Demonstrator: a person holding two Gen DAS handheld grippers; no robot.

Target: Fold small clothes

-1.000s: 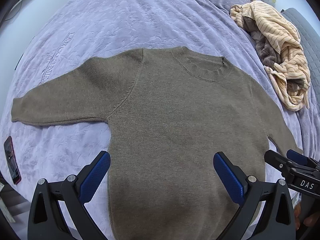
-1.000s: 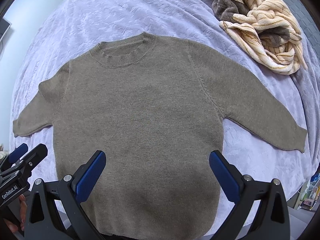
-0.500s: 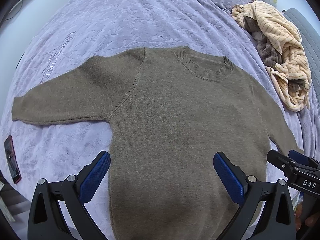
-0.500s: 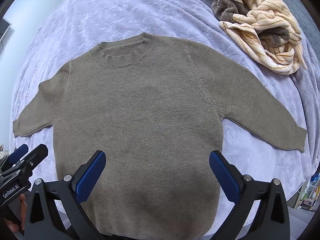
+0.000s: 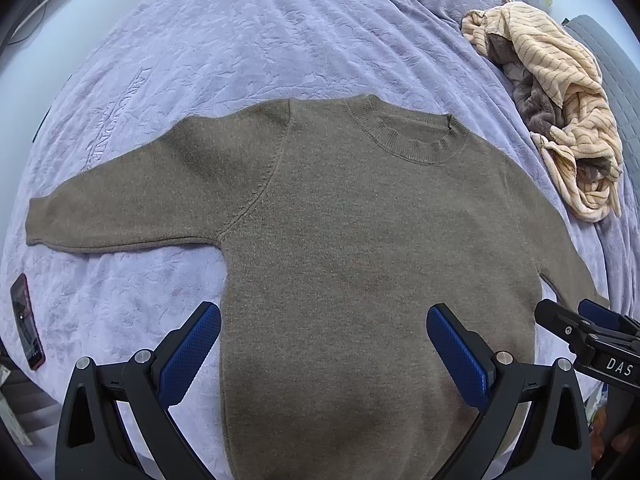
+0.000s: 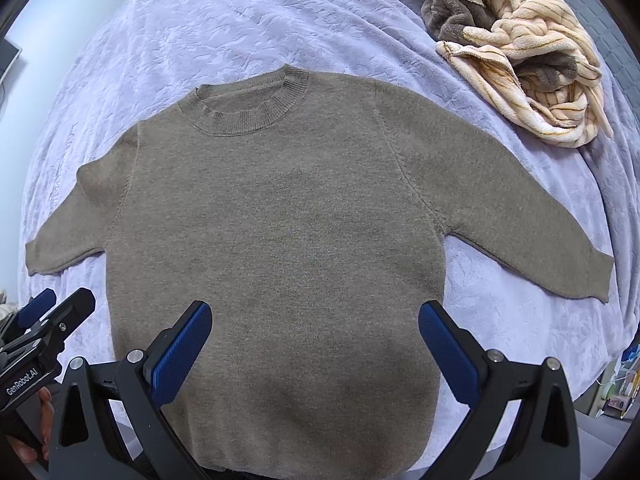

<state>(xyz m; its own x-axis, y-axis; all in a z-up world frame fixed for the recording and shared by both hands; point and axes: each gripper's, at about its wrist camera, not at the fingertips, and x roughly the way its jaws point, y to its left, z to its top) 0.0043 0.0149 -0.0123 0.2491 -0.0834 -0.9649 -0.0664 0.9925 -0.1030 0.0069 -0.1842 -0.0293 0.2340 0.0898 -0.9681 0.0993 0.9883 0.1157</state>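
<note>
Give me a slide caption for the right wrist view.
Open right gripper hovers over a brown sweater spread flat on a lavender bedspread, striped blanket bunched beyond.

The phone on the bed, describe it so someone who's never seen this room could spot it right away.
Start at the lavender bedspread and find the brown sweater laid flat across it. Follow its outstretched sleeve toward the left wrist view's left edge, then drop below the cuff: the phone lies there near the bed's edge. It is the only small, hard, dark slab with a red rim; everything else nearby is fabric.

obstacles: striped blanket (image 6: 516,52) far-right, phone (image 5: 27,322) left | bedspread (image 5: 280,40) open beyond
</note>
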